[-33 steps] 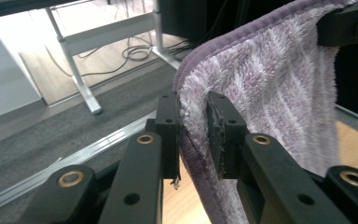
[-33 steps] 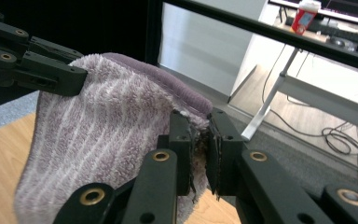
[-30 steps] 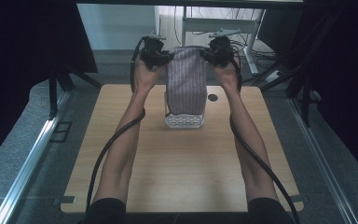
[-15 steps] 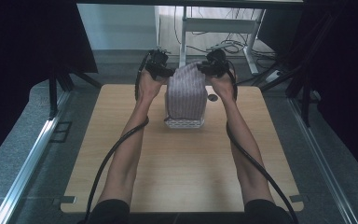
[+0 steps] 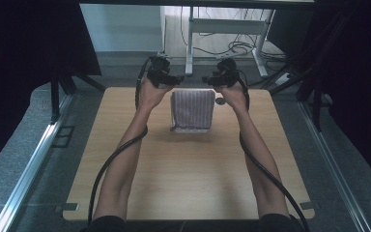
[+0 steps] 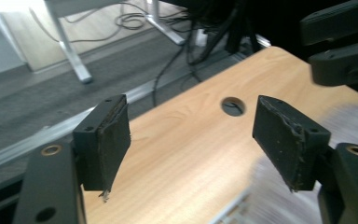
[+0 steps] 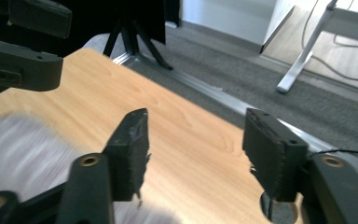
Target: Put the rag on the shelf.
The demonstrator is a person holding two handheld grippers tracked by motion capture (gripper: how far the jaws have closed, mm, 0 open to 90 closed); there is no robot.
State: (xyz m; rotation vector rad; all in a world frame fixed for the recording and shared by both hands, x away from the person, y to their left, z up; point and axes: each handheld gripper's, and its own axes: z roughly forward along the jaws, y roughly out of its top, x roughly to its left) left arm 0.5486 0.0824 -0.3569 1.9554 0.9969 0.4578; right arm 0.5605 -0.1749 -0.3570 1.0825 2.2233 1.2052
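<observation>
So, high view: folded striped cloth (image 5: 192, 110) lies flat at far-centre of table (image 5: 183, 188), w/ left gripper (image 5: 168, 79) & right gripper (image 5: 219, 80) just beside its far corners. Left gripper view: jaws wide apart, nothing btwn, cloth blurred at lower right; right gripper view: same, jaws spread & empty. Prob. a fold just released; next move needs a fresh edge pinch or smoothing.

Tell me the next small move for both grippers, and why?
Probably draw both back clear of the folded striped cloth. The left gripper and right gripper are open with nothing between their jaws, and the cloth lies flat on the table.
</observation>
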